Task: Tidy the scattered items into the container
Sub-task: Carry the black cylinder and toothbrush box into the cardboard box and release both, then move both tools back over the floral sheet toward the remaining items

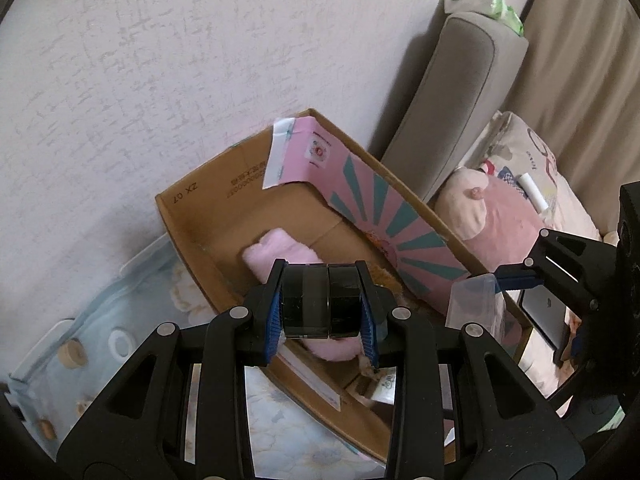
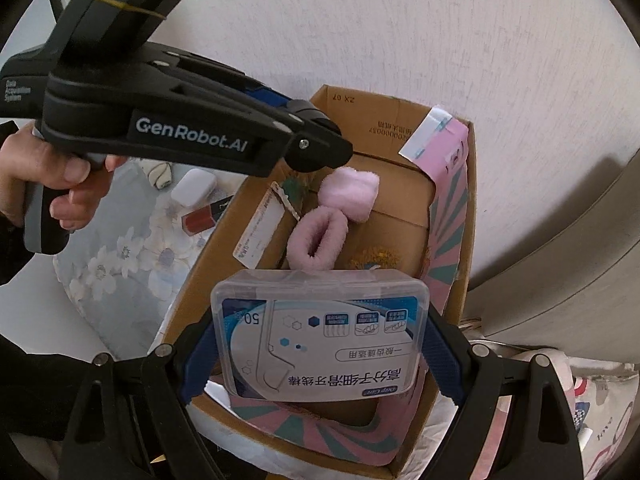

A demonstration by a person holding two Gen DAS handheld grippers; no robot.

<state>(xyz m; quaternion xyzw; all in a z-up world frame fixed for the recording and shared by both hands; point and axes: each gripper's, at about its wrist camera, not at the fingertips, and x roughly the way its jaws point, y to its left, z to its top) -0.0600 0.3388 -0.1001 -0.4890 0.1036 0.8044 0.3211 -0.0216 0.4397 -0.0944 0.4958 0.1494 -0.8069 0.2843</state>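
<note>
- The left gripper (image 1: 322, 306) was clamped on two black tape rolls (image 1: 320, 300) above the cardboard box (image 1: 188, 216).
- The right gripper (image 2: 320, 344) pinched a floss box (image 2: 320, 332) over the box's six-o'clock rim, pink socks (image 2: 336, 216) lying inside.

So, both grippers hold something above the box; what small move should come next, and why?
Probably open the left gripper and let the two black tape rolls drop. It sits directly over the open cardboard box, above the soft pink fuzzy sock, so the fall looks harmless. The right gripper, clamped on the clear floss pick box near the box's edge, could release afterwards.
</note>
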